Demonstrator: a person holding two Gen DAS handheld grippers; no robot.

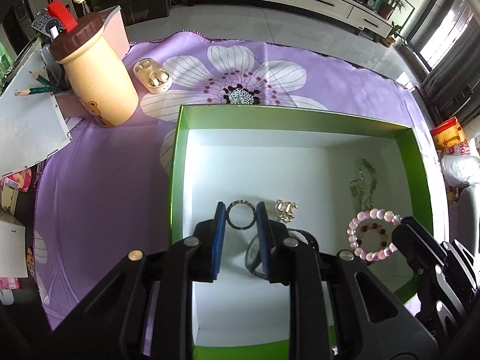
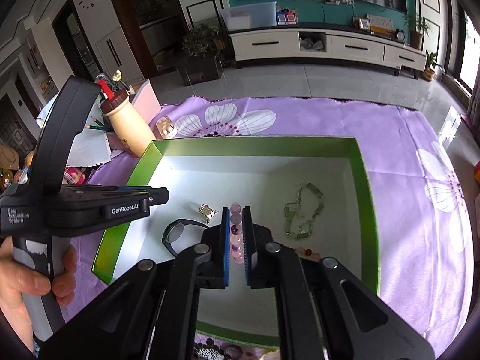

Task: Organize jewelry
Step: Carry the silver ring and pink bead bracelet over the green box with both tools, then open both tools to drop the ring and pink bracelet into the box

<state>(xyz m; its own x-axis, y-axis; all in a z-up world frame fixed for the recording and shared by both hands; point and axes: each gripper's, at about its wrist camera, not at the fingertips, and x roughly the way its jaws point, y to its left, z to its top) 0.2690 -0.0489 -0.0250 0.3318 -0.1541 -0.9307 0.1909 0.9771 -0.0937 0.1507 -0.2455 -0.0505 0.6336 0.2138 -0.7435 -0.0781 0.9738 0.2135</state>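
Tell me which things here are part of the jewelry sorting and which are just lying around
Part of the job:
green box
thin ring between the left gripper fingers
pink bead bracelet, clamped by the right gripper
gold ring
green necklace
watch

Lying about:
cream bottle
earbud case
pencils

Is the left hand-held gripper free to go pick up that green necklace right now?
Probably not: the left hand-held gripper is already shut on a ring, though nothing blocks the green necklace.
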